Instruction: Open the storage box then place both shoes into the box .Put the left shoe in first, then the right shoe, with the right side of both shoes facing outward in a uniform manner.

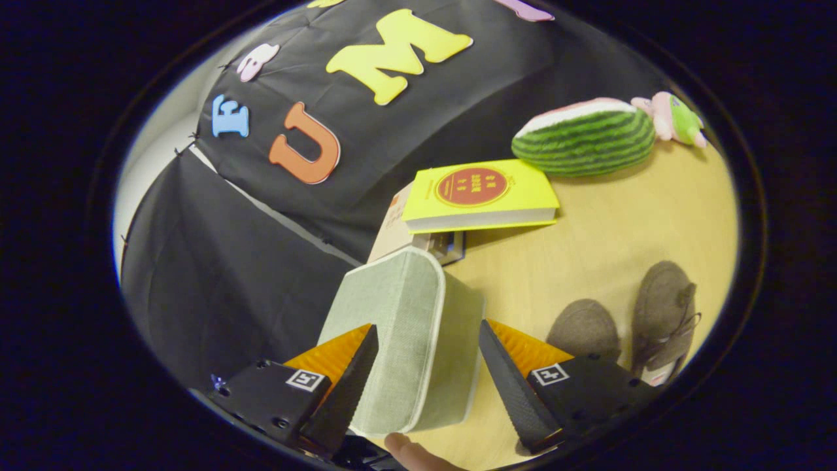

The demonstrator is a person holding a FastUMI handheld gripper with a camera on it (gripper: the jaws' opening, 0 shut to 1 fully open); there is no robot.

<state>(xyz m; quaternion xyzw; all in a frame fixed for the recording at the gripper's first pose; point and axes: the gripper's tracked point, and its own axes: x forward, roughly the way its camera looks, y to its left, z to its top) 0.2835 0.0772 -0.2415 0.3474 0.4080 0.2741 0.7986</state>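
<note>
Claw: my claw (428, 366) stands wide, its two fingers spread to either side of the storage box; neither finger presses on it that I can see.
Storage box: the pale green fabric storage box (405, 333) with light piping sits between my fingers, lid closed, seen tilted because my claw is rolled to one side.
Left finger: my left finger (343, 386) lies alongside the box's near face; I cannot tell if it touches.
Right finger: my right finger (510, 386) stands apart from the box's side, over bare counter (608, 229).
Pose: I point the claw forward and slightly down over the counter's edge, so the whole scene leans.
Hand: a fingertip (409, 451) of mine shows just beneath the box, between the fingers' bases.
Shoes: two brown felt shoes (628, 327) lie side by side on the counter, beyond my right finger, well apart from the box.
Beyond the box: a yellow book (480, 193) rests atop another book (392, 229), just behind the box.
Far counter: a watermelon plush (585, 140) lies near the booth wall, with a small pink and green plush toy (677, 118) touching its end.
</note>
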